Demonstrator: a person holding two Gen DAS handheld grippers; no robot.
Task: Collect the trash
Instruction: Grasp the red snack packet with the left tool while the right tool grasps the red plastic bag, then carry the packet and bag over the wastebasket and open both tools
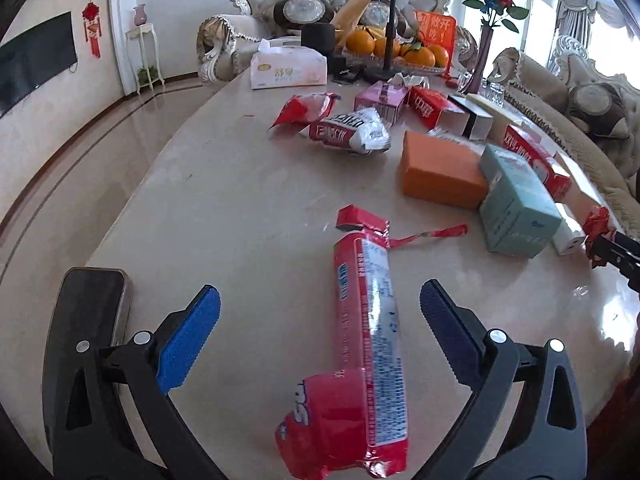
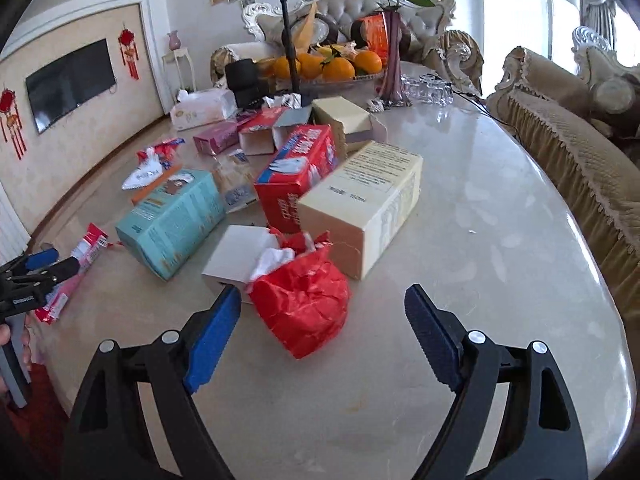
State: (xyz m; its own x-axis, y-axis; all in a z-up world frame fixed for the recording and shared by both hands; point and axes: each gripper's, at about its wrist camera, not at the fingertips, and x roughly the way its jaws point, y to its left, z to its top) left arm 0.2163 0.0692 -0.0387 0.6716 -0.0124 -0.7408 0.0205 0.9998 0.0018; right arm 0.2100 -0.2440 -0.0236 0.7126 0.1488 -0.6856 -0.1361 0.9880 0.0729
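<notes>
— Where's the trash?
— Near edge of the counter (image 2: 500, 240): left claw (image 1: 320, 304) spread wide around the long red wrapper (image 1: 368, 320), not gripping.
— And the right claw (image 2: 322, 304)?
— Released too, red crumpled bag (image 2: 304, 300) lying loose between its pads.

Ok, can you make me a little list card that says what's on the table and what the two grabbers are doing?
table: cream marble table, cluttered
left gripper: open, long red wrapper between its fingers
right gripper: open, crumpled red bag just ahead
boxes: teal box, cream box, orange box
far end: oranges, rose vase
</notes>
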